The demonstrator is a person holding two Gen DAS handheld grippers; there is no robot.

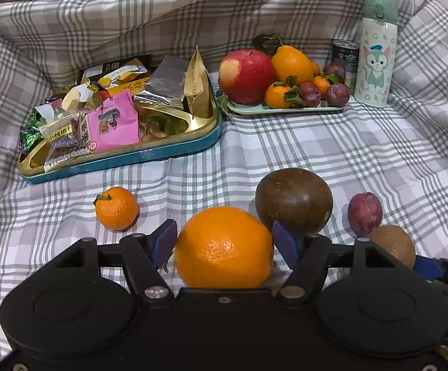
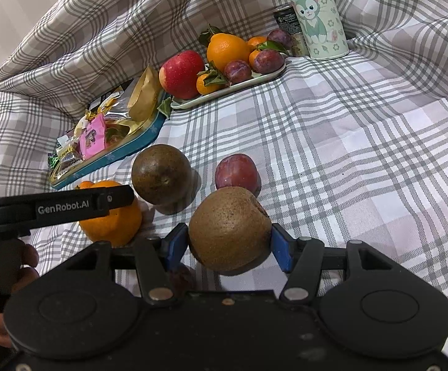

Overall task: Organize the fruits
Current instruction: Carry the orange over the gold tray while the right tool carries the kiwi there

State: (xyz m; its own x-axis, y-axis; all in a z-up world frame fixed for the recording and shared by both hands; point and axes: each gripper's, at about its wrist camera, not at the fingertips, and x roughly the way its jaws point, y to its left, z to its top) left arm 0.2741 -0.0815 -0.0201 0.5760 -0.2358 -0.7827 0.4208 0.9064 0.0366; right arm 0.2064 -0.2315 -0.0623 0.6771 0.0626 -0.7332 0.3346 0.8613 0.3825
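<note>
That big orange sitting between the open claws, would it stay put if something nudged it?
Probably not for long. The large orange is round and smooth, so a nudge would likely roll it, though the soft, wrinkled checked cloth may slow it. It looks firm, not floppy. The left gripper stands open around it, pads apparently not pressing, so nothing pins it.

orange orange [image 1: 223, 249], brown kiwi [image 2: 229, 228], grey-checked cloth [image 1: 316, 148], teal-rimmed tin [image 1: 149, 156]

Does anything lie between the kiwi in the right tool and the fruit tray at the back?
Yes: a loose plum lies on the cloth directly between the kiwi in the right tool and the tray; a brown fruit sits just left of that line.
</note>
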